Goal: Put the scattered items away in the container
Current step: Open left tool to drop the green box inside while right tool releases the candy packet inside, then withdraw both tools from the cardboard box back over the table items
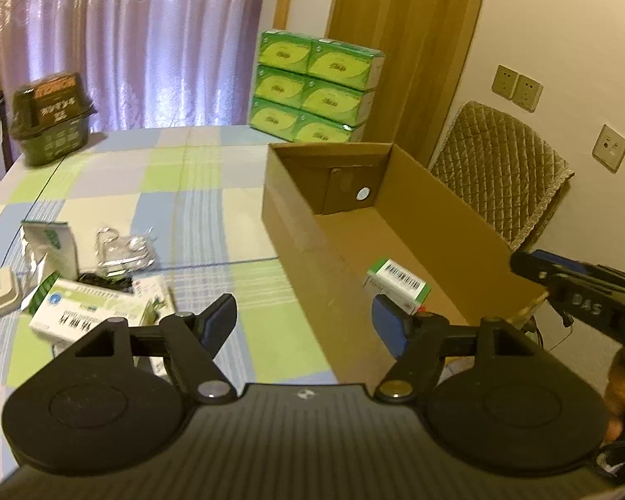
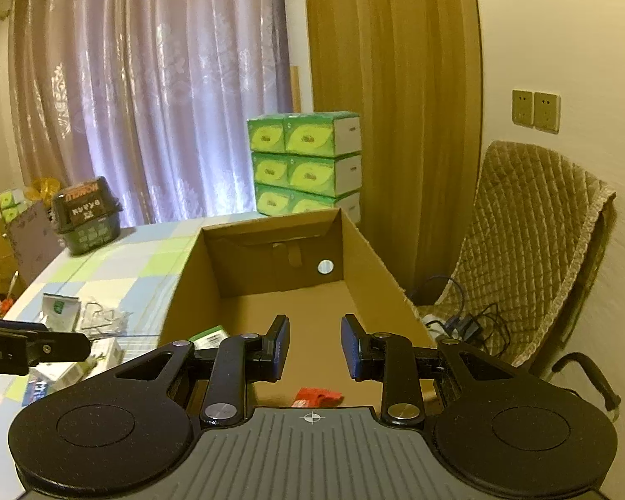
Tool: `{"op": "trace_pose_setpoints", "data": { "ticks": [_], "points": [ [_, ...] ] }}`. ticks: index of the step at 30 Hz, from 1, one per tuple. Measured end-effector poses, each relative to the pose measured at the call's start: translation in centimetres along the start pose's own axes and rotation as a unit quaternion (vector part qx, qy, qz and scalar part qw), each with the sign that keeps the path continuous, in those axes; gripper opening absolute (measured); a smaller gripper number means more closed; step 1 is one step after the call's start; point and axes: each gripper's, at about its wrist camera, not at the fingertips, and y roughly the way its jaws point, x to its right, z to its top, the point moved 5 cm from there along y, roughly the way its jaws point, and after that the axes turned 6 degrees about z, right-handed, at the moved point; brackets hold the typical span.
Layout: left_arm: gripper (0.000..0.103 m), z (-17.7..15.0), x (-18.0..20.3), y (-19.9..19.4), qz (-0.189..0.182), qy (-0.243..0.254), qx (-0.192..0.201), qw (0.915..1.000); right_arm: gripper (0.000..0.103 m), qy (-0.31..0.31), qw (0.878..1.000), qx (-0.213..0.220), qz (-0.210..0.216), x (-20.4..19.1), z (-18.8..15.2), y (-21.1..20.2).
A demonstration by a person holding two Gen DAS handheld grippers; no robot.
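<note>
Brown corrugated cardboard box (image 1: 433, 208), rectangular: holds green-white carton (image 1: 398, 285). Left gripper (image 1: 304, 321) wide apart, empty; right gripper (image 2: 314, 348) parted, empty.

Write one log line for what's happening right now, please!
left gripper: open, empty | right gripper: open, over cardboard box | in box: small barcode box, red packet | on table: medicine box, foil packets
</note>
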Motion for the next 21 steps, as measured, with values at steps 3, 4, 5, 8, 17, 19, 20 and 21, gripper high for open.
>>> {"op": "trace_pose_setpoints", "data": {
  "ticks": [3,4,5,8,17,19,20,21],
  "points": [
    [0.072,-0.8,-0.9,-0.8,0.007,-0.002,-0.002,1.0,0.034,0.001,1.0,0.002,0.011,-1.5,-0.3,-1.2],
    [0.074,-1.1,-1.2,-1.0,0.009,-0.002,-0.003,1.0,0.034,-0.001,1.0,0.001,0.016,-2.1,-0.4,-1.6],
    [0.076,-1.4,-1.6,-1.4,0.012,-0.002,-0.004,0.9999,0.034,-0.003,1.0,-0.001,0.02,-2.8,-0.5,-1.9],
    [0.081,-2.2,-2.7,-2.5,0.02,-0.006,-0.003,0.9998,0.089,-0.006,0.999,-0.001,0.033,-4.7,-0.8,-2.6],
    [0.091,-4.3,-7.1,-6.3,0.05,-0.028,0.005,0.9984,0.089,-0.022,0.996,-0.019,0.086,-10.5,-2.0,-3.4],
    [0.095,-4.7,-7.9,-7.0,0.057,-0.031,0.004,0.9979,0.089,-0.028,0.995,-0.026,0.093,-11.6,-2.4,-3.4],
    [0.096,-4.9,-8.3,-7.3,0.06,-0.034,0.003,0.9976,0.089,-0.03,0.994,-0.029,0.097,-12.1,-2.6,-3.4],
    [0.097,-5.2,-8.8,-7.6,0.063,-0.037,0.003,0.9973,0.089,-0.033,0.994,-0.031,0.101,-12.6,-2.8,-3.4]
  ]
}}
